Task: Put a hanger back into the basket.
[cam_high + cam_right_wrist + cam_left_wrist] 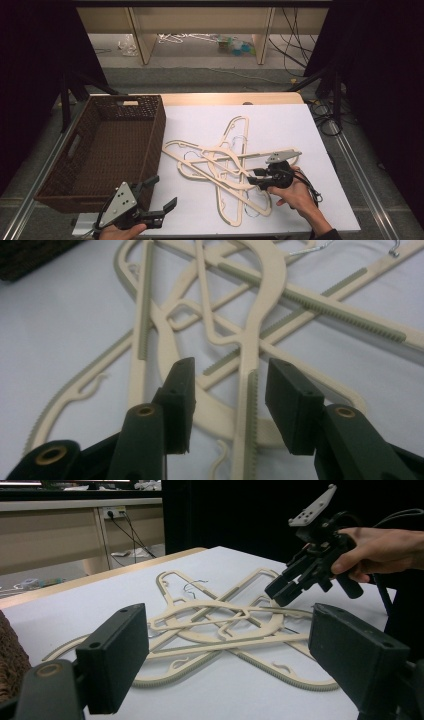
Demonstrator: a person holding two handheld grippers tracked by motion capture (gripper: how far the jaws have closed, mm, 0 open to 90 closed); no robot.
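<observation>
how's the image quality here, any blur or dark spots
High view: evenly lit white table top, black surroundings, inside of the dark brown wicker basket murky. Left gripper view: near black fingers soft, cream plastic hangers sharper. Right gripper view: fingers slightly blurred, far hangers soft.

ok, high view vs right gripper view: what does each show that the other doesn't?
High view alone: the empty wicker basket at the table's left, the left gripper with jaws apart beside it, and the floor and shelving beyond. Right gripper view alone: the toothed grip strip of one hanger arm between the right gripper jaws, pads not yet touching it. Both: the pile of cream hangers on the white tabletop.
</observation>
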